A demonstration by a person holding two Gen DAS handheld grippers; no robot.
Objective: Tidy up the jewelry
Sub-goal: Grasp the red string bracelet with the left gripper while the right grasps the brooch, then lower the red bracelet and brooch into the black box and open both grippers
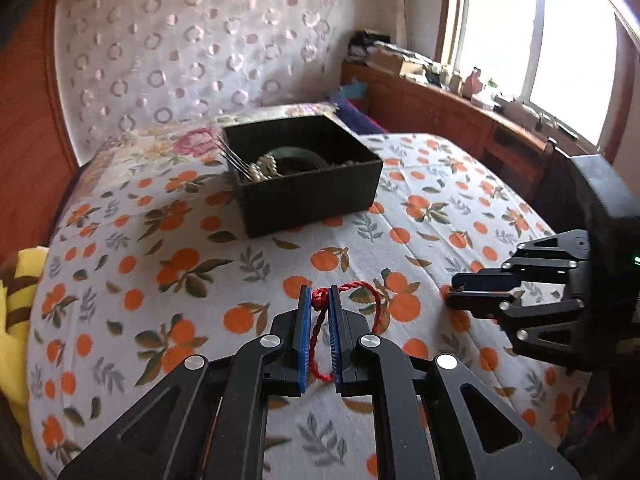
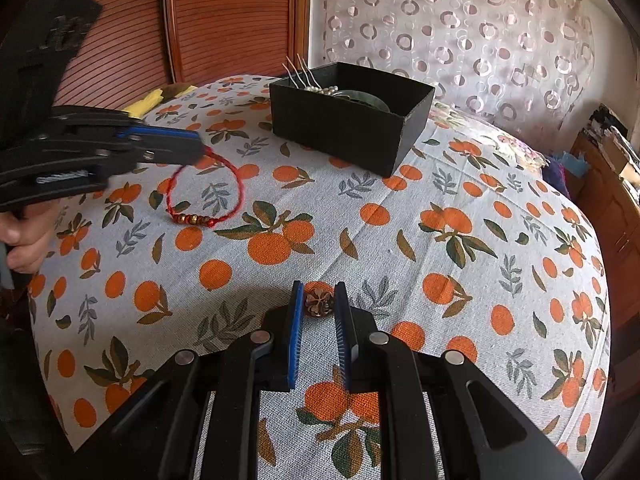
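Note:
A red cord bracelet (image 2: 204, 196) with gold and brown beads lies on the orange-print tablecloth (image 2: 400, 240). My left gripper (image 1: 319, 300) stands around its cord (image 1: 320, 320), jaws slightly apart with a gap on each side. My right gripper (image 2: 319, 300) is open around a small brown flower-shaped piece (image 2: 319, 301), pads not touching it. A black open box (image 1: 304, 168) holds pearls, hairpins and a dark bangle; it also shows in the right wrist view (image 2: 348, 120).
A wooden sideboard (image 1: 440, 112) with clutter runs under the window at the right. A yellow cloth (image 1: 16, 320) lies at the table's left edge. A patterned curtain (image 1: 180, 40) hangs behind the table.

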